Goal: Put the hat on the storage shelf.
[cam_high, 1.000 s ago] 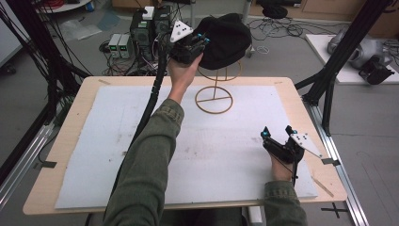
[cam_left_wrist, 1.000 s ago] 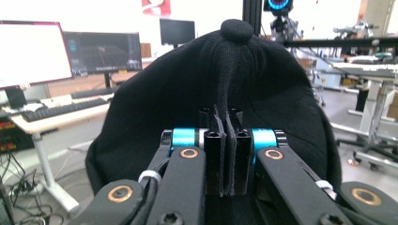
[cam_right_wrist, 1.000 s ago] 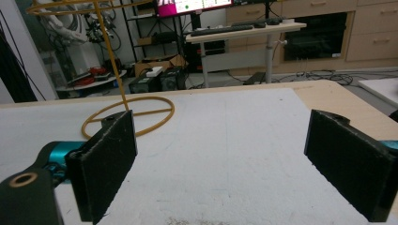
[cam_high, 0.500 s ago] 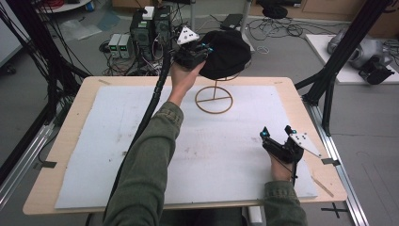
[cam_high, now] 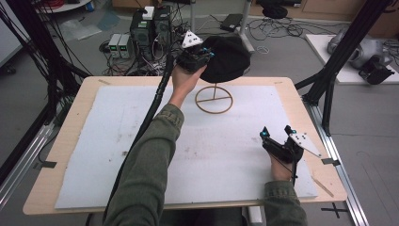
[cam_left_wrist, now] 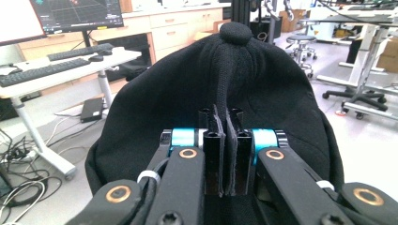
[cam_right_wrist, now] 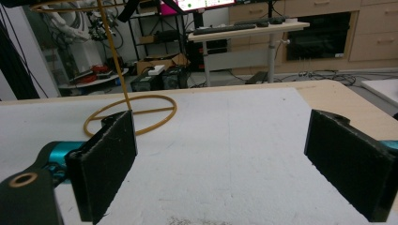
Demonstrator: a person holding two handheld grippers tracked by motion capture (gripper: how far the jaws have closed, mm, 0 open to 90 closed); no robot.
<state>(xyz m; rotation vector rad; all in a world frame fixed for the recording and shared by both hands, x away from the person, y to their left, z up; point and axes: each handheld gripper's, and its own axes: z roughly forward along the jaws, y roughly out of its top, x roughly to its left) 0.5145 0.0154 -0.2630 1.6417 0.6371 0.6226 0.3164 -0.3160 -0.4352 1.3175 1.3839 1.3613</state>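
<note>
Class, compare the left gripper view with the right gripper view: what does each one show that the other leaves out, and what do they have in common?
Left gripper view alone: the left gripper, jaws shut on a fold of the black cap, with the cap's top button in sight.

Right gripper view alone: the right gripper, jaws wide open with nothing between them, low over the white mat, and the yellow wire stand with its ring base on that mat.

Both: black padded jaws rising from the bottom edge, and desks with keyboards in the room behind.

The left hand-held gripper [cam_high: 200,55] (pinching the black cap [cam_high: 228,59]) shifted slightly.
</note>
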